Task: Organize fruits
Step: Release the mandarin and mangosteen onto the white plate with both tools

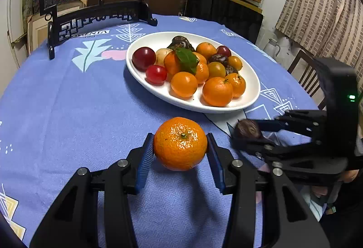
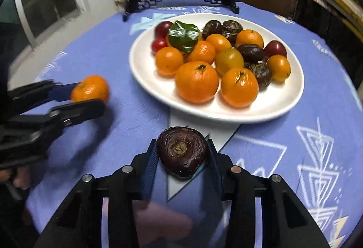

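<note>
Here both tools are loaded at once, just short of the white plate (image 1: 253,89), which serves as the landmark. The left tool (image 1: 180,146) is clamped on a mandarin (image 1: 180,143), its blue pads pressing either flank of the fruit, on the near side of the plate and a little to its left. The right tool (image 2: 181,152) is clamped on a dark purple fruit (image 2: 181,149), stem scar facing the camera, just beside the plate's near rim. In each view the other tool shows off to the side with its fruit between the fingers. Whether either fruit still touches the blue cloth of the tabletop (image 1: 68,112) or is already lifted clear, I cannot tell for certain.

The plate already holds a heap of mandarins, small red fruits (image 1: 156,74), dark purple ones and a green leaf (image 1: 187,58), so the step in hand looks like gathering the last strays onto it.

The next move, as I judge it, calls for carrying each fruit up over the rim and setting it into a gap rather than on top of the pile. The open white area at the plate's near and right edge seems the safest spot. Round fruit may roll, so release low and gently, one side at a time, to keep the tools from colliding.
</note>
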